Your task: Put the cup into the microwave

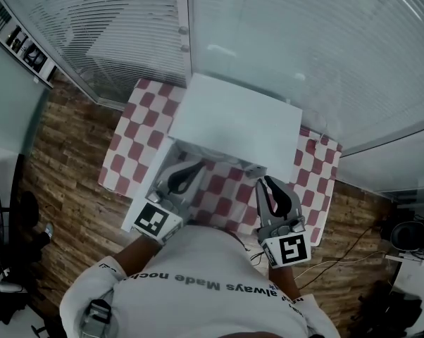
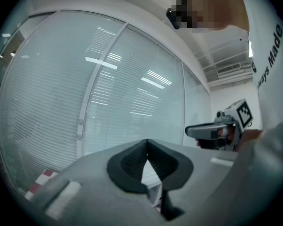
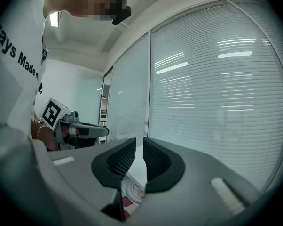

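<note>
The white microwave [image 1: 237, 122] stands at the back of a bench covered with a red-and-white checked cloth [image 1: 138, 129], close to a glass wall with lowered blinds [image 1: 303, 41]. A white panel [image 1: 150, 182] slants out from the microwave's left front corner and looks like its door swung open.

The left hand-held gripper [image 1: 187, 174] hangs just in front of the microwave, over that panel. In its own view the tips of the two jaws [image 2: 146, 142] meet at a point. Only a small diamond-shaped gap is left below them, and nothing is held there.

The right hand-held gripper [image 1: 266, 185] is held above the checked cloth, a little in front of the microwave's right half and well apart from the left one. Its jaws [image 3: 139, 142] stand parallel with a narrow slit between them, and that slit is empty. Each gripper shows from the side in the other's view, level and pointing toward the blinds.

The cup [image 3: 131, 190] is hard to make out. In the right gripper view a round white rim shows in part below the jaws, on the red cloth just before the microwave. I cannot tell more of it, and the head view does not show it clearly. Neither gripper touches it.

A wooden floor [image 1: 71, 167] lies around the bench
</note>
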The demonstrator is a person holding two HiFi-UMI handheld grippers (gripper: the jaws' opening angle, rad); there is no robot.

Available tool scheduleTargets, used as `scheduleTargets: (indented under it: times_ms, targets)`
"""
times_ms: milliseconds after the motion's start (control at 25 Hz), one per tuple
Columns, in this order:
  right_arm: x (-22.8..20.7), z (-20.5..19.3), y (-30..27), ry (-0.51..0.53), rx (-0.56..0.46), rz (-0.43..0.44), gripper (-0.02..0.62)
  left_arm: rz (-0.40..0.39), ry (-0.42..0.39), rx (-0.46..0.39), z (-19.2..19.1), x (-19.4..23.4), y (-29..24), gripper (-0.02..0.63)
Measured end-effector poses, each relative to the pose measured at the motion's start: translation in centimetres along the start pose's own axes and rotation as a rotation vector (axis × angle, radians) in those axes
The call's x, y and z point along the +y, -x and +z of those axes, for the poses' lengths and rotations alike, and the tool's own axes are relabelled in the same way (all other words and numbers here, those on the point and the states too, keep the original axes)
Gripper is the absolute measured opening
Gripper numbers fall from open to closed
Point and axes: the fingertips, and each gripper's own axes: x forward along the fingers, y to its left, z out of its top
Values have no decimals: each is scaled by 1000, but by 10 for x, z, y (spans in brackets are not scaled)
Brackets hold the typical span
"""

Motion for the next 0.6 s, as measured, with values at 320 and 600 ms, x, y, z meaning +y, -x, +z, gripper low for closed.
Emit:
scheduleTargets:
  times_ms: [320, 600]
  targets:
    - [0, 5, -1, -13, -17, -6, 49, -24, -9, -12, 5, -9, -5, 3]
    - [3, 2, 0, -21, -13, -1, 49, -30, -10, 1, -1, -10, 0, 4]
